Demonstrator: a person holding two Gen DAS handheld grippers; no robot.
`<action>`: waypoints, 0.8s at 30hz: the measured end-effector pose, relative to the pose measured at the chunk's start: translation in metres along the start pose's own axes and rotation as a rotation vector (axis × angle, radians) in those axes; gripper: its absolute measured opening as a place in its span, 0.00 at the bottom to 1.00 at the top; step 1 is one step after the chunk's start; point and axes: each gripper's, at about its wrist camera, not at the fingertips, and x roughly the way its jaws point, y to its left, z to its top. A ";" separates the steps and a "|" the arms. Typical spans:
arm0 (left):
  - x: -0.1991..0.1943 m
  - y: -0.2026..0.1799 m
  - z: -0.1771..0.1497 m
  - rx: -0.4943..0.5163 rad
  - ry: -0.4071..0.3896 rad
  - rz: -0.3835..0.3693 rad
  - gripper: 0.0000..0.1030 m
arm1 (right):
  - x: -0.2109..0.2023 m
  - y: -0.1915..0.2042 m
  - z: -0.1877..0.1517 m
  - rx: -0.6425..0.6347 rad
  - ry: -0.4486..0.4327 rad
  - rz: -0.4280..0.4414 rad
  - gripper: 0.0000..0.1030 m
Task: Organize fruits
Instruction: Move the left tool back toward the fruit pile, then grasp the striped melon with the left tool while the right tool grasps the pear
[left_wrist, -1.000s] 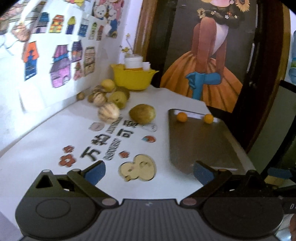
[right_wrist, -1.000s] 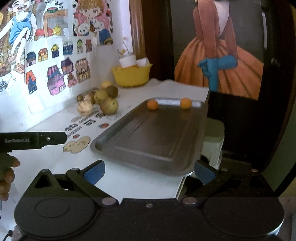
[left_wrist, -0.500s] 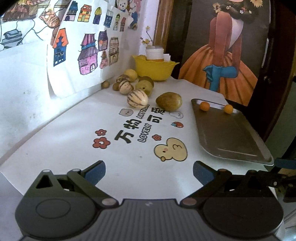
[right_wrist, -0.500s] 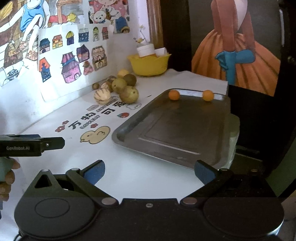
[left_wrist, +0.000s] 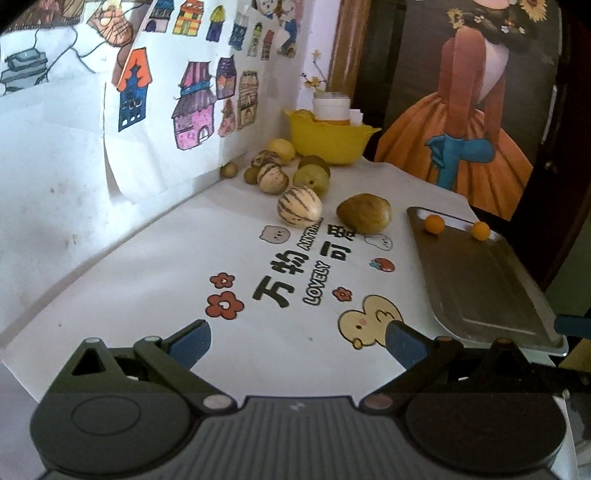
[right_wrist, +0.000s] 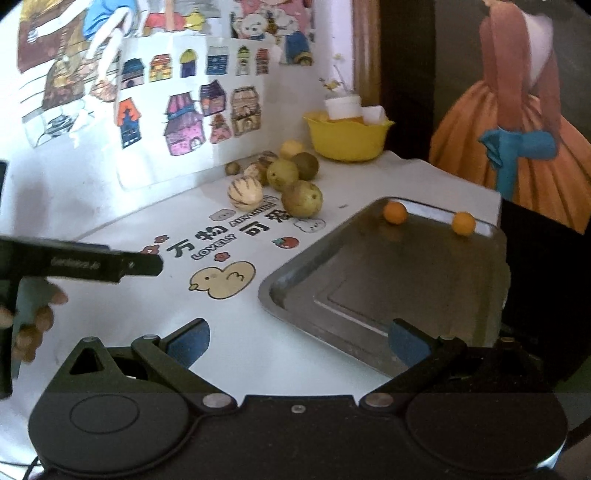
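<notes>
Hovering over counter (left_wrist: 110, 266), both jaws wide, empty: left gripper (left_wrist: 297, 341), right gripper (right_wrist: 299, 338). Counter print reads "LOVELY" (left_wrist: 316, 282). Fruit pile (left_wrist: 291, 177) by yellow bowl (left_wrist: 328, 140); two small oranges (right_wrist: 395, 213) at tray (right_wrist: 424, 280) far edge.

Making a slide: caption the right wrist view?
Open right gripper faces a metal tray holding two oranges; more fruit waits by the wall.
</notes>
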 end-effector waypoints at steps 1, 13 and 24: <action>0.002 0.001 0.002 -0.003 0.004 0.002 1.00 | 0.000 0.001 0.000 -0.016 -0.003 0.001 0.99; 0.028 0.010 0.032 0.090 -0.016 -0.001 1.00 | 0.020 0.000 0.039 -0.259 -0.044 0.061 0.99; 0.078 0.028 0.062 0.217 0.022 -0.027 1.00 | 0.094 0.001 0.091 -0.517 0.055 0.137 0.99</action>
